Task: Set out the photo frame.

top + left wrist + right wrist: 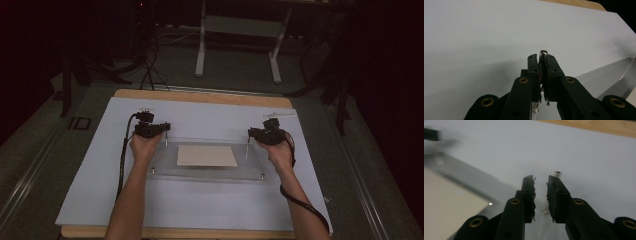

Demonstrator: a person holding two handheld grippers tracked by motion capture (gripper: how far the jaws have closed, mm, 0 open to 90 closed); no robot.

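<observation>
Left gripper (541, 65) pinches the far-left post (543, 54) of the clear plate (210, 172), mid-table. Right gripper (540, 185) spread beside the far-right post (558, 173). White sheet (200, 117) bare all round. No legible writing.

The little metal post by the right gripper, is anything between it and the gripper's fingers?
Nothing visible is in the way. In the right gripper view the jaws of the right gripper stand apart with an empty gap, and the metal post sits just past the right-hand jaw's tip. The left gripper is clamped on its own post.
</observation>
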